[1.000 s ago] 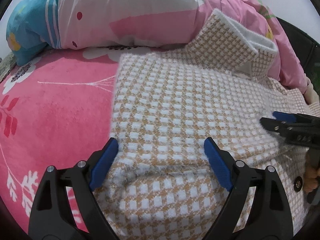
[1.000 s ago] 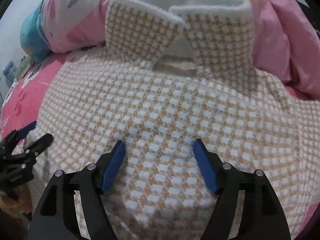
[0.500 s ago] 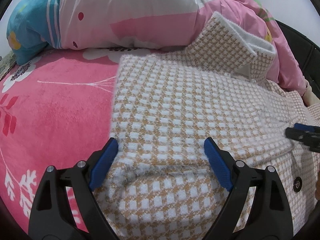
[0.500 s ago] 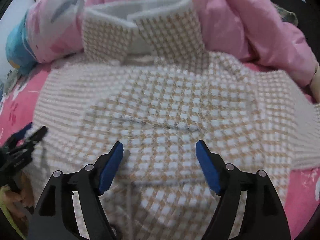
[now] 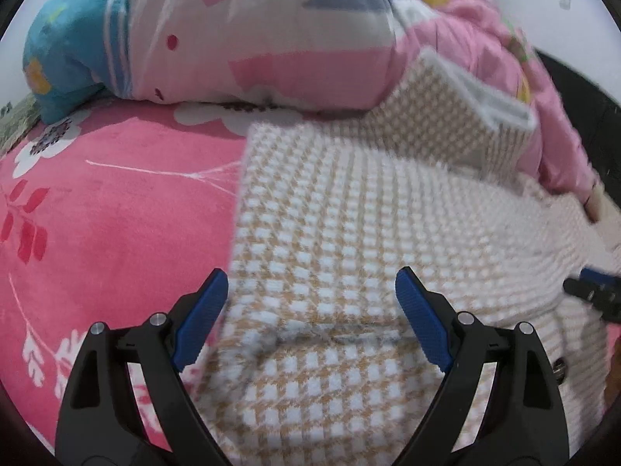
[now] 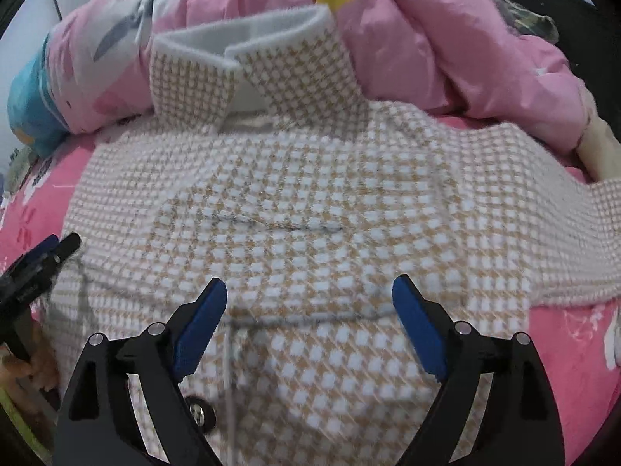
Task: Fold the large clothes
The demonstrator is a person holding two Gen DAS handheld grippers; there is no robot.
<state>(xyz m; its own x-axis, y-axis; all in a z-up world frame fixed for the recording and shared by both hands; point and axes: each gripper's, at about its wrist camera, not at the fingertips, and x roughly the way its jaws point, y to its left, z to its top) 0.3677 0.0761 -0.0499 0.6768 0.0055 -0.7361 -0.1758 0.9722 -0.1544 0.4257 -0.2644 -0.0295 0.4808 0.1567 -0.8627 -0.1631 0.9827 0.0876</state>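
A tan-and-white houndstooth coat [image 5: 349, 233] [image 6: 310, 202] lies spread on a pink bed, its collar [image 6: 248, 62] propped against the bedding at the far side. My left gripper [image 5: 310, 291] hovers open over the coat's left edge, nothing between its blue pads. Over the coat's middle, near a dark button [image 6: 198, 413], my right gripper [image 6: 308, 299] has its jaws opening, with only flat cloth below them. In the left wrist view, the right gripper [image 5: 594, 291] shows at the right edge. The left gripper [image 6: 39, 260] appears at the left edge of the right wrist view.
A bunched pink, white and blue quilt [image 5: 233, 35] [image 6: 446, 39] lies behind the coat. The pink flowered blanket [image 5: 97, 213] covers the bed to the left and shows at the right [image 6: 574, 349]. A dark object [image 6: 551, 4] stands at the far right.
The right gripper has drawn back toward the right over the coat and its jaws stand wider. The left gripper has stayed over the coat's left edge, open as before.
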